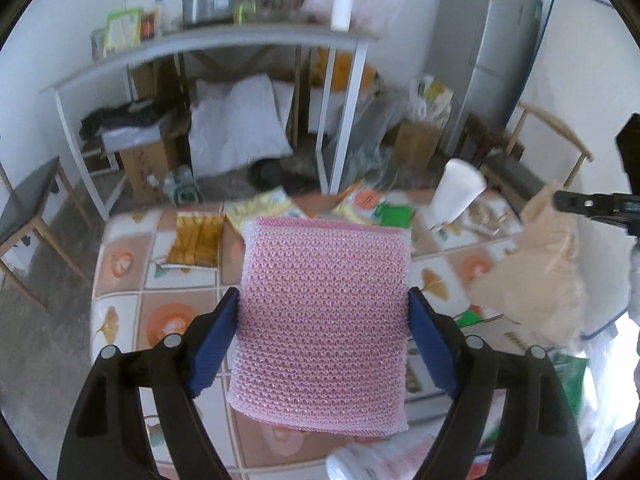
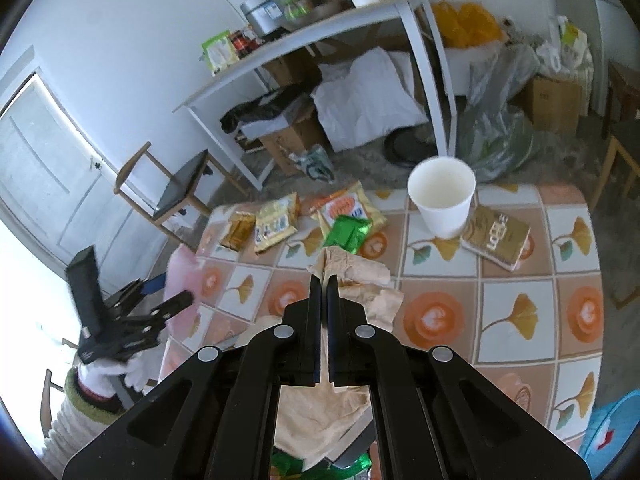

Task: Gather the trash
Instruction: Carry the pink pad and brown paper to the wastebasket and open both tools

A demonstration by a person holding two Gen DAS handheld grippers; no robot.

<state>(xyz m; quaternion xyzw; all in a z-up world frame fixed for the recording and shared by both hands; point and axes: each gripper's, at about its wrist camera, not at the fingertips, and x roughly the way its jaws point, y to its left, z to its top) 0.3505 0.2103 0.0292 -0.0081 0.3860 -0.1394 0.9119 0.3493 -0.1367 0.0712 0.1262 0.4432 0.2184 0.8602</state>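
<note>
A pink mesh scouring pad fills the middle of the left wrist view, and my left gripper is shut on it, blue pads pressing its two sides, above the table. From the right wrist view that gripper and the pink pad hang over the table's left edge. My right gripper is shut on a crumpled beige plastic bag, which also trails under the jaws. The bag hangs from the right gripper at the right of the left wrist view.
On the tiled-pattern table stand a white paper cup, a gold packet, a green wrapper and yellow snack packets. A chair, a white desk and boxes stand beyond. A white-gloved hand holds the left gripper.
</note>
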